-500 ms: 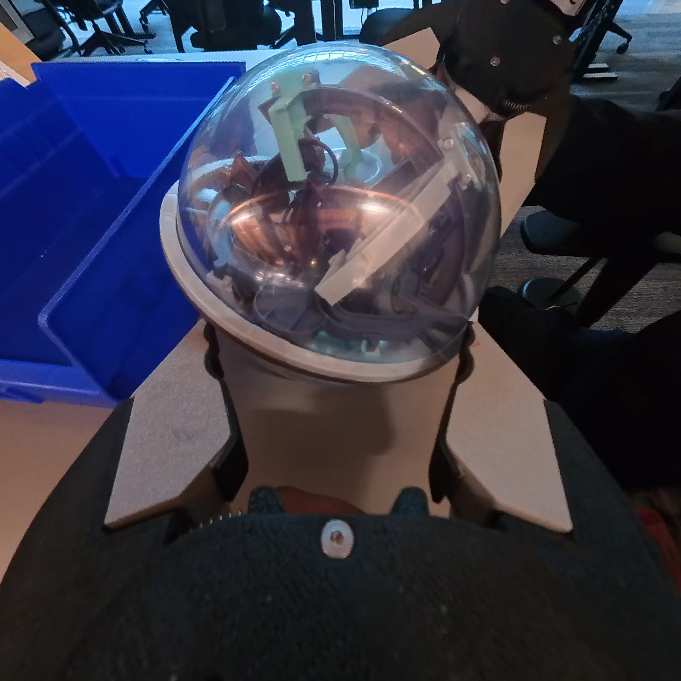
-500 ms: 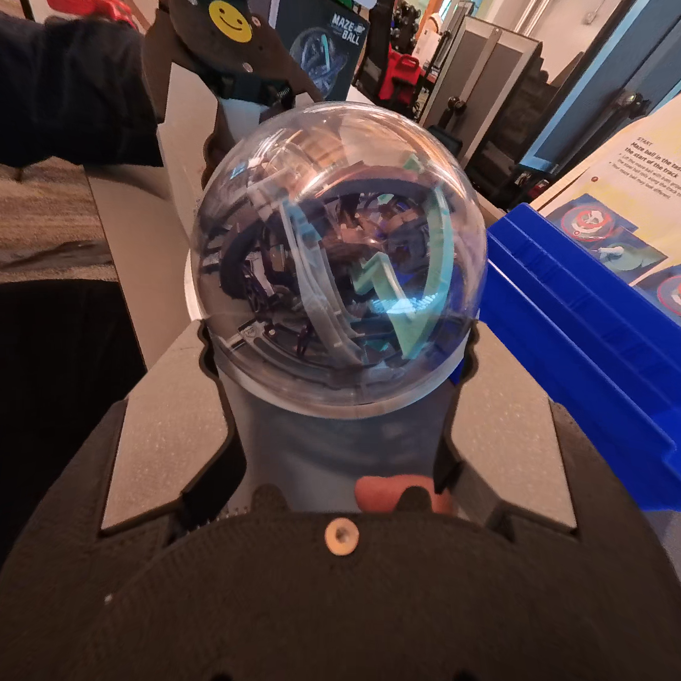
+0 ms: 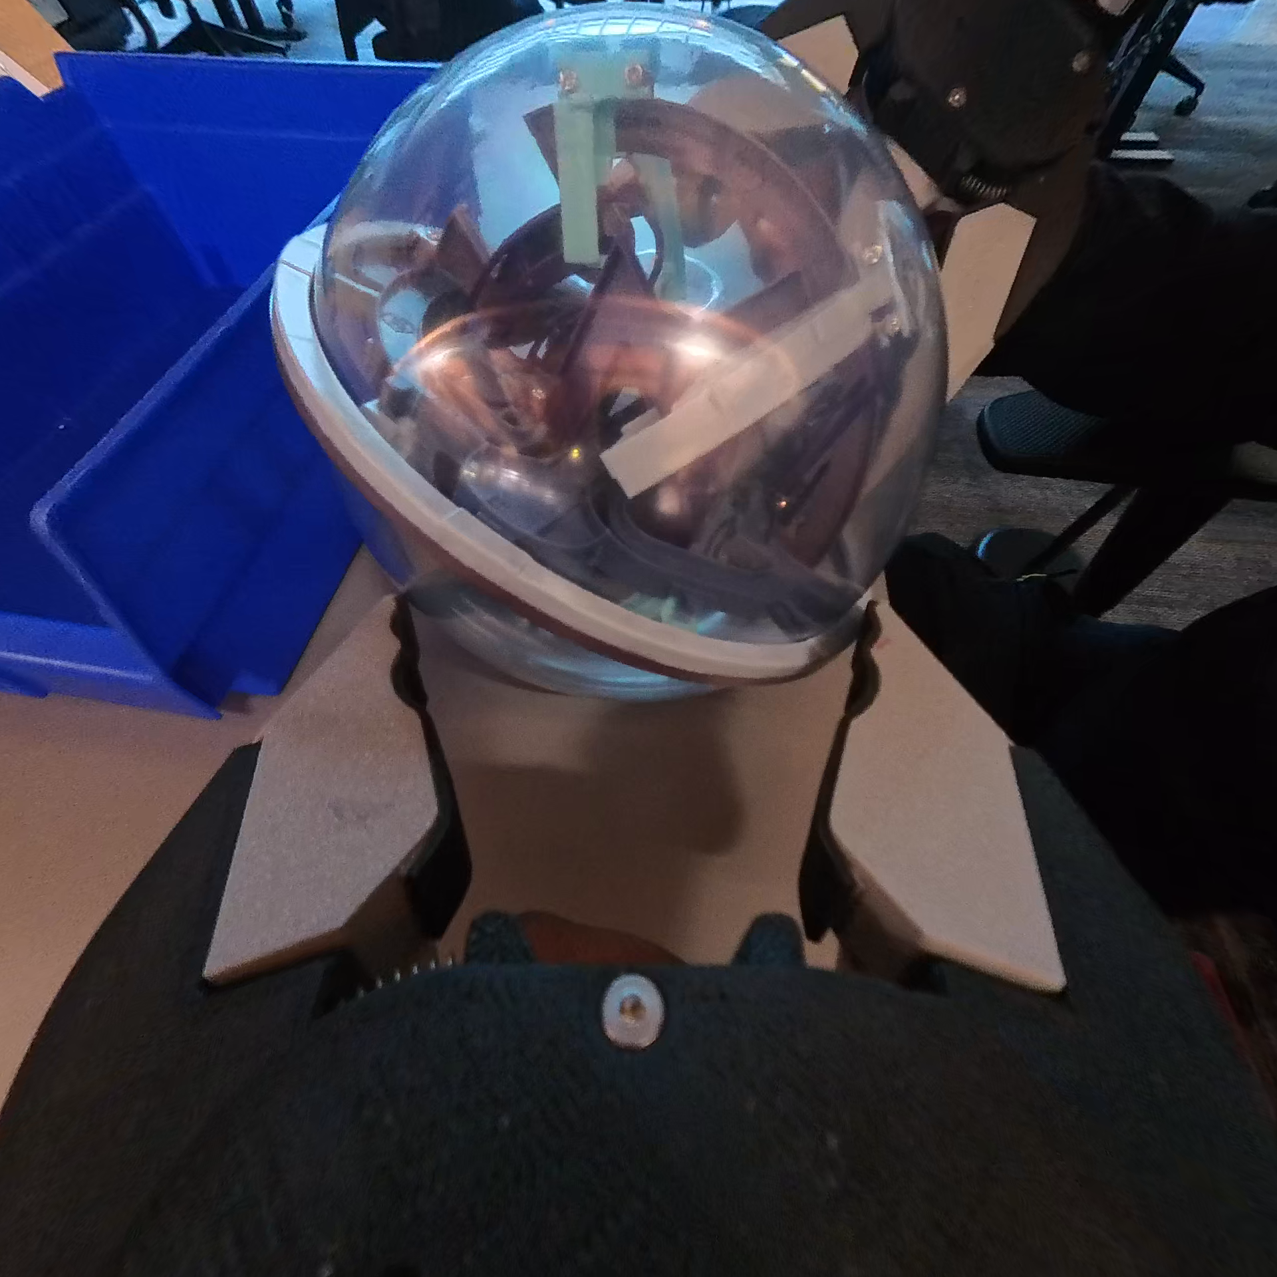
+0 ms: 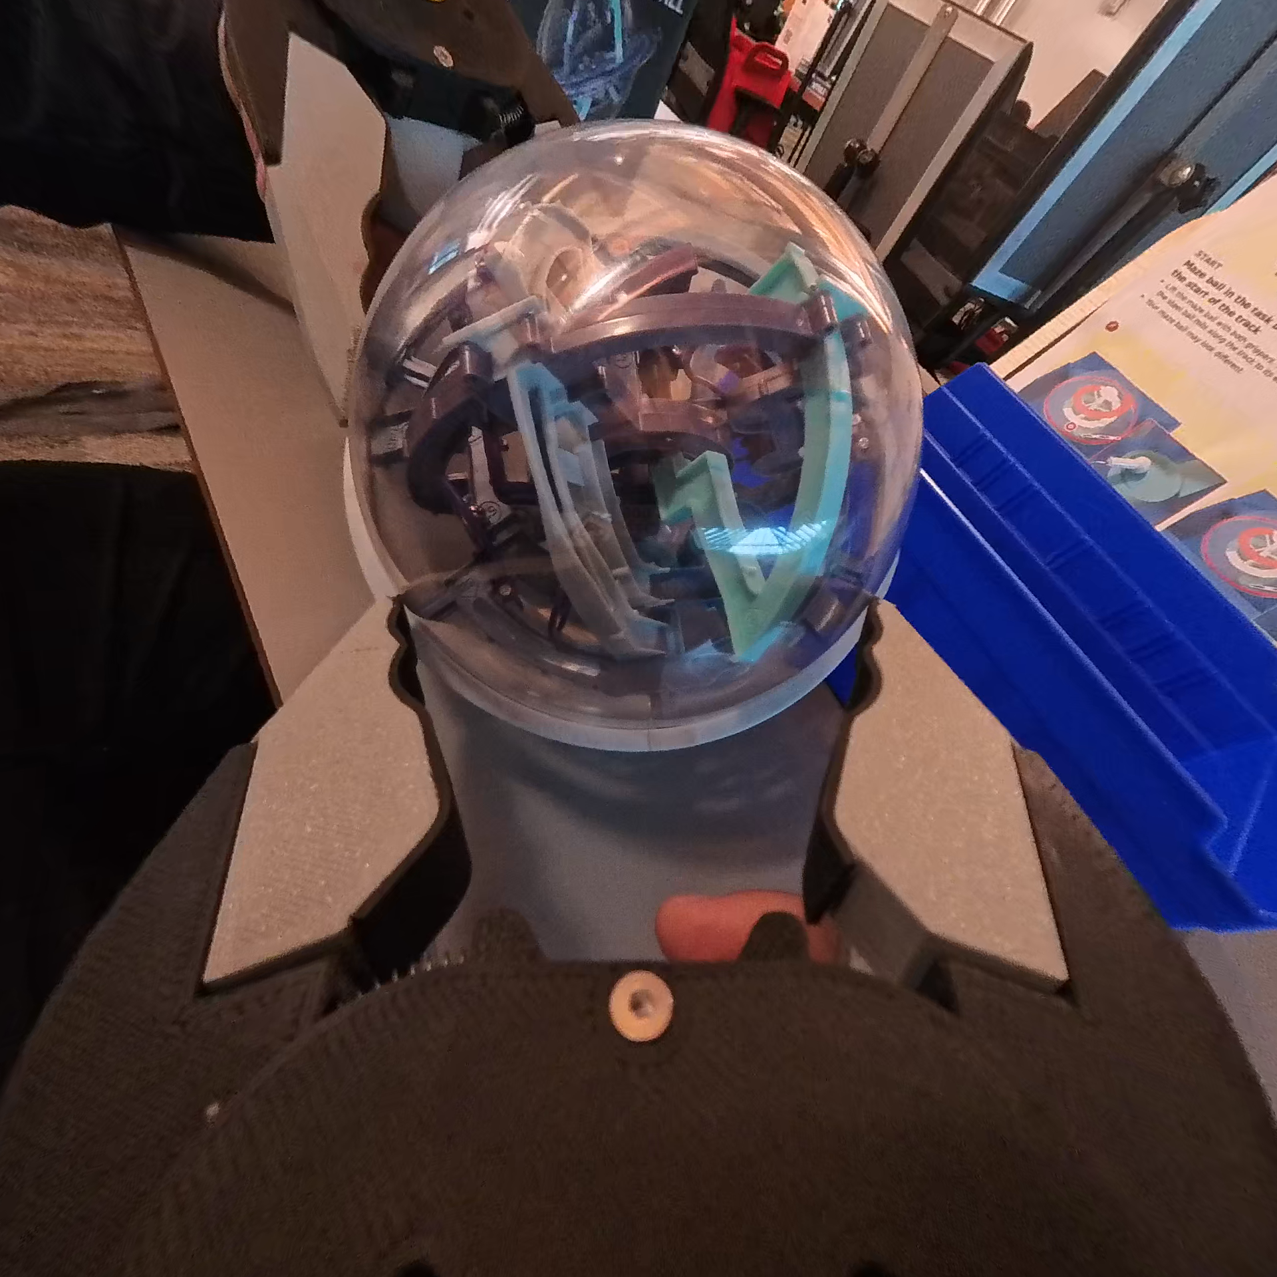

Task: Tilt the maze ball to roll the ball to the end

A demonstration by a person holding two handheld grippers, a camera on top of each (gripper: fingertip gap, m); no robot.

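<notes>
Both grippers pinch the maze ball from opposite sides, left gripper and right gripper each clamped on its shell. It hangs tilted above the table, beside the blue bin.

Maze ball clamped in right gripper jaws (blue bin beside)

The maze ball sits between the two grippers: the left gripper clasps its near side and the right gripper its opposite side. A bin stands on the worktop just beside the ball, with a printed sheet behind the bin.
</notes>
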